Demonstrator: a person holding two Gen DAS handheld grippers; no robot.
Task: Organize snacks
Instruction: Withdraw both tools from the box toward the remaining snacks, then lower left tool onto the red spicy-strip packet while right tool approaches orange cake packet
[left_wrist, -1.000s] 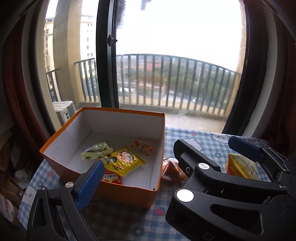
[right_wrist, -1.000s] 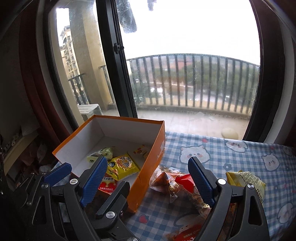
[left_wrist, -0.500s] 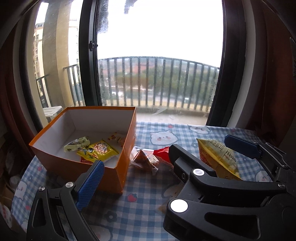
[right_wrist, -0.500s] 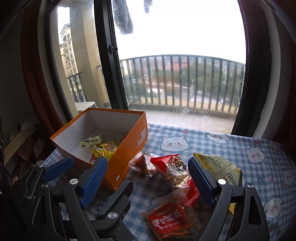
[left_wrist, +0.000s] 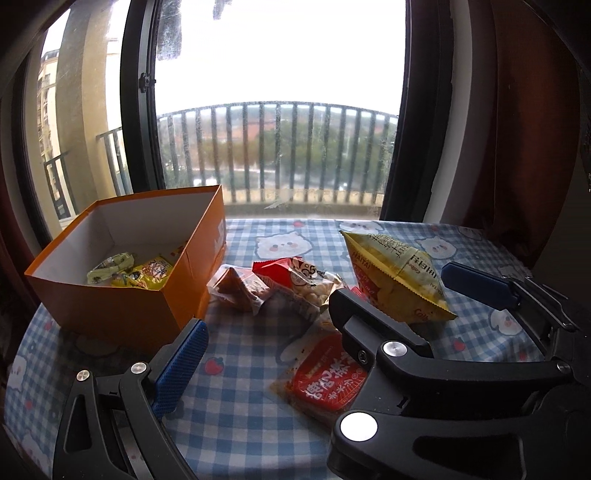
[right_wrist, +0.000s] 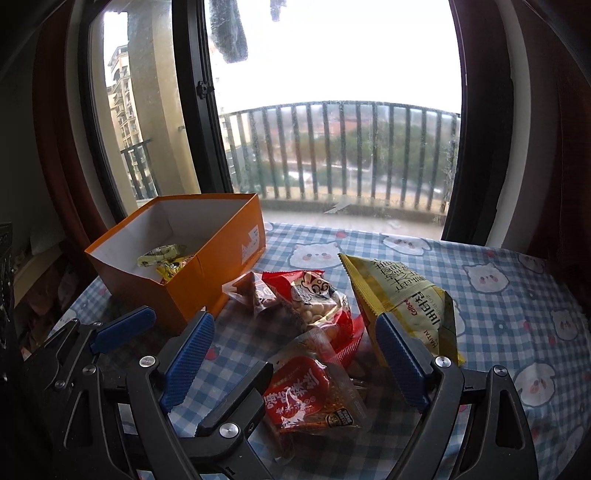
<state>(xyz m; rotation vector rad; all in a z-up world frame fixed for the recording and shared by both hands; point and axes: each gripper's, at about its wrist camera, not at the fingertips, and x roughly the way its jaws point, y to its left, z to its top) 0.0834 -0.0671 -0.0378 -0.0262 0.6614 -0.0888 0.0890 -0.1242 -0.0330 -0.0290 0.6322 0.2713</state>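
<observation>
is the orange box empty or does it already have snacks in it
Not empty. The open-topped box holds a few packets on its floor; most snacks, like the yellow bag, lie outside on the table.

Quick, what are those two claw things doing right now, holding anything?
Left gripper: open, holding nothing.
Right gripper: open, holding nothing; snack packs lie between its fingers, untouched.

Home, balcony window (left_wrist: 277, 110), curtain (left_wrist: 528, 129), cat-print tablecloth (left_wrist: 251, 332)
</observation>
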